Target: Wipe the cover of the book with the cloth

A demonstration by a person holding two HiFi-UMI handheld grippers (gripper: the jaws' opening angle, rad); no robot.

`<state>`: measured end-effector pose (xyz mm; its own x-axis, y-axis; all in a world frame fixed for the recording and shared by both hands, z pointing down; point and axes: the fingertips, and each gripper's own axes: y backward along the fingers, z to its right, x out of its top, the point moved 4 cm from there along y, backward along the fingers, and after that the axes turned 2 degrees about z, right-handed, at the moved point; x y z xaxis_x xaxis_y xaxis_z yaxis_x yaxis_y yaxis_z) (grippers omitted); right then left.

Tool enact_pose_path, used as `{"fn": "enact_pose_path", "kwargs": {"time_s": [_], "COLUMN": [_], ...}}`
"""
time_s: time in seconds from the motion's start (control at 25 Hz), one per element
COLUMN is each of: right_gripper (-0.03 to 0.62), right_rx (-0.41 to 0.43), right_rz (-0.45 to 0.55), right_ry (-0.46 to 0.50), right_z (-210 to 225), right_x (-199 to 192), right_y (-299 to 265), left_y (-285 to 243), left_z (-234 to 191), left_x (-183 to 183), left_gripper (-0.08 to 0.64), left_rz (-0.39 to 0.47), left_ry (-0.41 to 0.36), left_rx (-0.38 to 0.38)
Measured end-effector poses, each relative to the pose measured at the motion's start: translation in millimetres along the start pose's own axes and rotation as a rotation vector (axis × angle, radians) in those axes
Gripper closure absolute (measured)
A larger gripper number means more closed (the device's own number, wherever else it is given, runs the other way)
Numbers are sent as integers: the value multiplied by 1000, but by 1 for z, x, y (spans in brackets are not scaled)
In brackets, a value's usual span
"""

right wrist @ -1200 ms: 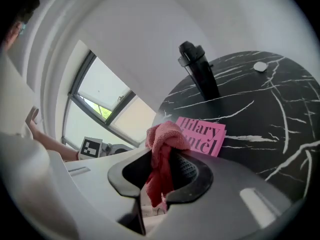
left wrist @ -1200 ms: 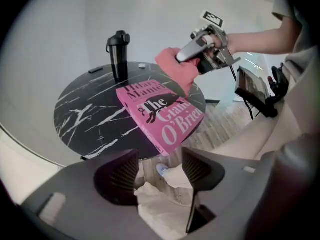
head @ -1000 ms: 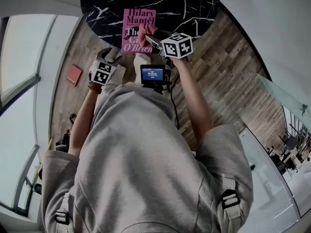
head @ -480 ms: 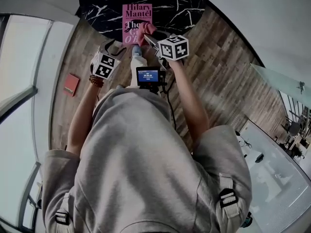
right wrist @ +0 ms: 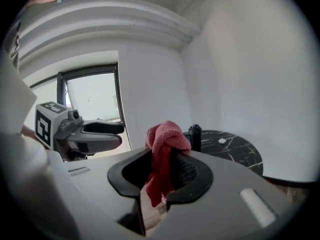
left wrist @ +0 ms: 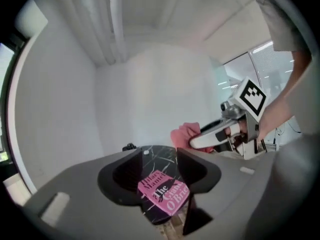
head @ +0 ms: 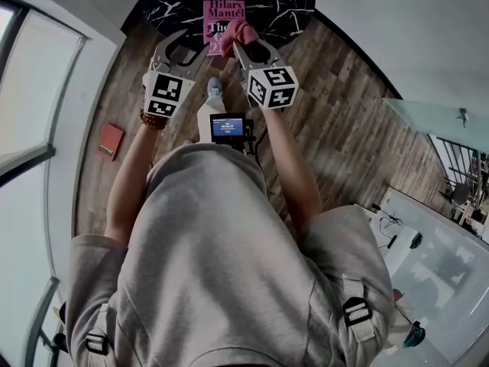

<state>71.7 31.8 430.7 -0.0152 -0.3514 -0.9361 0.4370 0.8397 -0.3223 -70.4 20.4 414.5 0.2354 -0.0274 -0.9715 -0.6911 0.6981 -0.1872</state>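
The person's grey top fills the near part of the head view and hides the floor beneath them. The left gripper [head: 174, 46] is held up in the air, its jaws apart after just closing a little, with nothing between them. The right gripper [head: 246, 46] beside it is clamped on the bunched pink cloth [head: 238, 33], which hangs down past the jaws. From above, cloth and gripper cover the lower half of the book [head: 221, 15]. It lies flat on the round black table [head: 283, 6] below both grippers, close to the near edge: a pink cover with dark lettering. A small dark thing [right wrist: 194, 134] on the table is too small to tell. Bare wood floor [head: 344, 113] lies open around the table, with a red thing [head: 110, 141] well off to the left.
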Motion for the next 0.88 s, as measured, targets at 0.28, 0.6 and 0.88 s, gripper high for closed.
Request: {"fn": "enact_pose_path", "kwargs": {"time_s": [0.28, 0.6, 0.88], "right_gripper": [486, 486, 486], "right_rx": [-175, -278, -315], "right_rz": [214, 376, 400], "right_ry": [152, 371, 397], "right_z": [-66, -129, -149], "right_x": [43, 57, 47], "right_y": [71, 134, 164], "left_y": [77, 131, 156], "left_z": [23, 47, 72], "left_x": [71, 68, 84], "left_gripper": [413, 443, 491], "left_rz": [263, 335, 362], "left_ry": [-41, -27, -22], "left_rx": [70, 99, 102]}}
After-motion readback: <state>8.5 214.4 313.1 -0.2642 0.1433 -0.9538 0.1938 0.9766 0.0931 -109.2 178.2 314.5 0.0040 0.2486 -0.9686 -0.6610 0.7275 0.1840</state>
